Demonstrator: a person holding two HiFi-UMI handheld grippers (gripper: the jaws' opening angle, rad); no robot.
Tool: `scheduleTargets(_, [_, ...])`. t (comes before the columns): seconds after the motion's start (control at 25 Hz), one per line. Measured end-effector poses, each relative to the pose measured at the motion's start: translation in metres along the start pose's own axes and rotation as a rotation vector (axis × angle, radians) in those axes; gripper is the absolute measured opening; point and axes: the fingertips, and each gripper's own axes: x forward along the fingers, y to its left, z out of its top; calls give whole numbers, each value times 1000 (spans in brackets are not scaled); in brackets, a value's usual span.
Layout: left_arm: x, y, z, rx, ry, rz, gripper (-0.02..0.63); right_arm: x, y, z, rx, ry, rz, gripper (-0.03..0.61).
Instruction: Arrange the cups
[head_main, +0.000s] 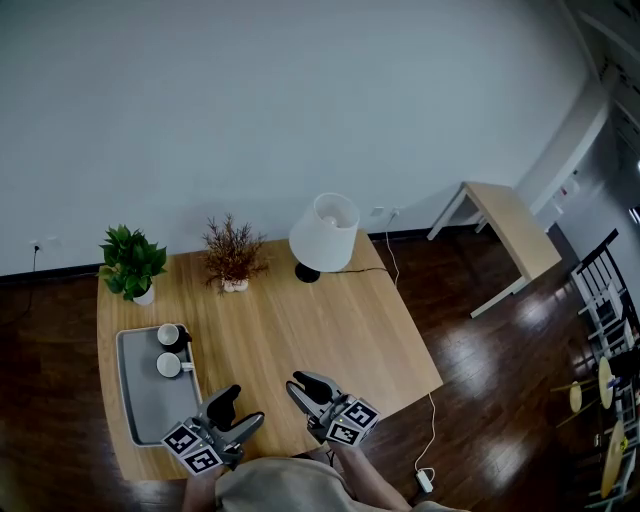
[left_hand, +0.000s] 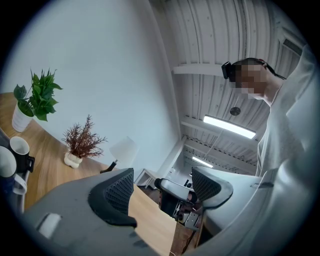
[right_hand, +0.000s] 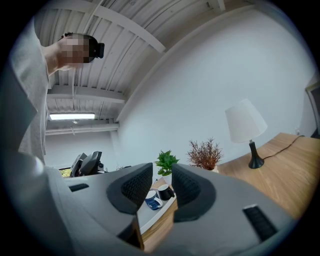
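Observation:
Two cups stand in a grey tray at the left side of the wooden table: a black cup farther back and a blue-and-white cup in front of it. My left gripper hovers by the tray's near right corner, jaws wide apart and empty. My right gripper is beside it over the table's front edge, jaws a narrow gap apart with nothing in them. The right gripper view looks past its jaws toward the blue cup and black cup. The left gripper faces the right one.
A potted green plant, a dried plant and a white lamp line the table's far edge. A second small table and chairs stand to the right. A power strip lies on the dark floor.

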Motion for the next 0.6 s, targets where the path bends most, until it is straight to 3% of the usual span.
scheduleTargets(0.6, [-3, 4, 4, 7, -10, 21, 354, 1, 1, -1, -15, 13, 17, 107])
